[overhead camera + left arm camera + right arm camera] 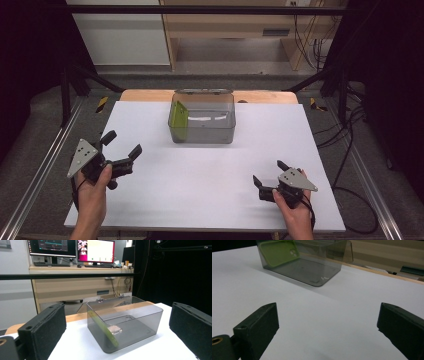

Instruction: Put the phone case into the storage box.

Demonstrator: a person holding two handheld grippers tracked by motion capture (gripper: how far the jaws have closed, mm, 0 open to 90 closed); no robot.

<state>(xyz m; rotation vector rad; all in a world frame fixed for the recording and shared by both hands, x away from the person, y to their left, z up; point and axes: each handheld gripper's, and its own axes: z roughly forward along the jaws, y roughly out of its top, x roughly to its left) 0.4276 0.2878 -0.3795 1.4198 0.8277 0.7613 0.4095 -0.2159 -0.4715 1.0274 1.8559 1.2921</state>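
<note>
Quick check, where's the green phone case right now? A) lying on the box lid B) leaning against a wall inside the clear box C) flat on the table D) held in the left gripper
B: the green phone case stands tilted against the left wall inside the clear box.

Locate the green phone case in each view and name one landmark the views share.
High view: the green phone case leans against the left wall of the smoky clear box, top centre.
Left gripper view: seen edge-on, below centre, at the box's near-left wall.
Right gripper view: top left, camera cutout visible.
Shared landmark: the box on the white tabletop.
</note>
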